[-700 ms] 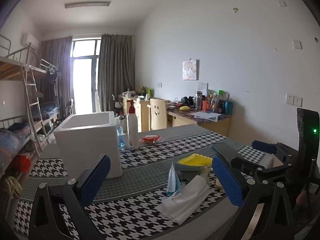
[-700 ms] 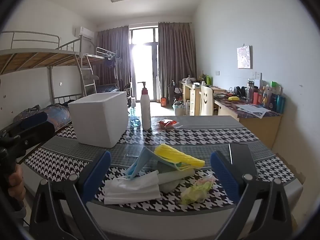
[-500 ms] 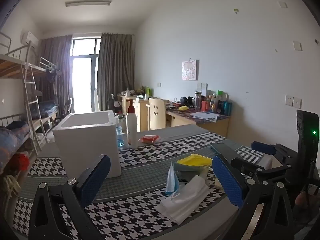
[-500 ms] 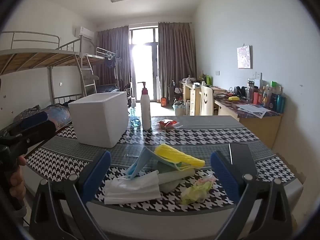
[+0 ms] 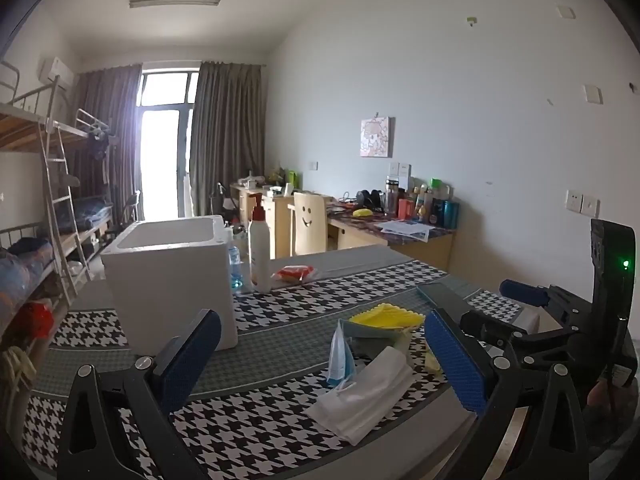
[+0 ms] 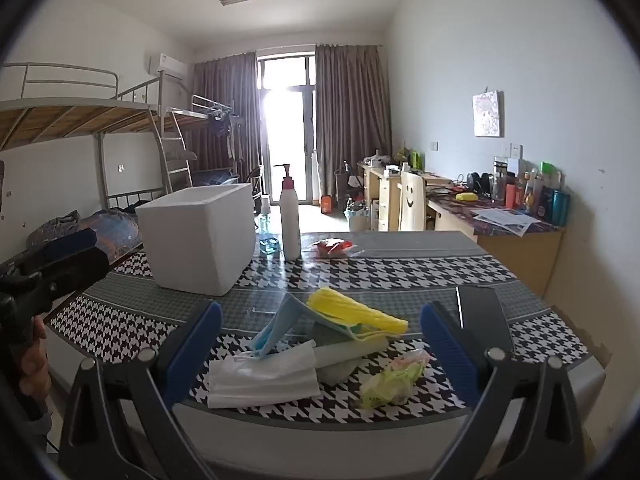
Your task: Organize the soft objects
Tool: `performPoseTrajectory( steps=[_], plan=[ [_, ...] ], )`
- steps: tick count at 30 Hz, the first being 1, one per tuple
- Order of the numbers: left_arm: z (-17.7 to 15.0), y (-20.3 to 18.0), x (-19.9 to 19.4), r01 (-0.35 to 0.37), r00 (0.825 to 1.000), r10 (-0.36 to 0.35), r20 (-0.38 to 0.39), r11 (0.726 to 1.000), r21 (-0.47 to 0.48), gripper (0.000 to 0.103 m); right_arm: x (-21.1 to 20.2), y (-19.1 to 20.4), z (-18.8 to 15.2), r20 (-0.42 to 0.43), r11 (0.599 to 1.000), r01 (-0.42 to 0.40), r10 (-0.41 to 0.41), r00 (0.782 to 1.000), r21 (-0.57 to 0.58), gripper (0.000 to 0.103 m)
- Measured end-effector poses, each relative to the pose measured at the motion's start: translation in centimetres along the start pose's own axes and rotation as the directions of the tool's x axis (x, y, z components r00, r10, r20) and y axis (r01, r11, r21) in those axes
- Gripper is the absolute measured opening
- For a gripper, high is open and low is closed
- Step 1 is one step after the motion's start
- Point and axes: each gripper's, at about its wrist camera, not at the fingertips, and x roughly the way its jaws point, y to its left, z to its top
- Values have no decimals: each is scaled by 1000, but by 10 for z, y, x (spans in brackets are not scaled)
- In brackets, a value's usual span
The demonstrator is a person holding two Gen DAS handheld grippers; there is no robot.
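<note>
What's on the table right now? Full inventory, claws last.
foam box: 1, white, far left, open top
pump bottle: 1, white, red collar, right of box
red packet: 1, far centre
yellow cloth: 1, atop near pile
blue mask: 1, left of yellow cloth
white cloth: 1, folded, near edge
green-white wad: 1, near right
phone: 1, dark, right side
table: 1, houndstooth cover
left claw: open, empty
right claw: open, empty

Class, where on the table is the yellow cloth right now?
In the right wrist view the yellow cloth tops the pile near the table's front edge, right of the blue mask.
</note>
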Motion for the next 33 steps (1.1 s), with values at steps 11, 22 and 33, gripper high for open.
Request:
performPoseTrajectory(
  steps=[11,22,33],
  plan=[
    [0,-1,0,-4,1000,4,-3,1000,0,102,0,-1,0,-1,1000,1,-1,1000,2,101],
    [-1,0,3,-3,1000,3,-15,1000,0,102,0,-2,-2,0,1000,4,-4,1000,3,101],
    [-2,-1,6,-3,1000,3,-28,1000,4,102,4,-2,-3,-8,1000,8,-8,1000,6,101]
  ],
)
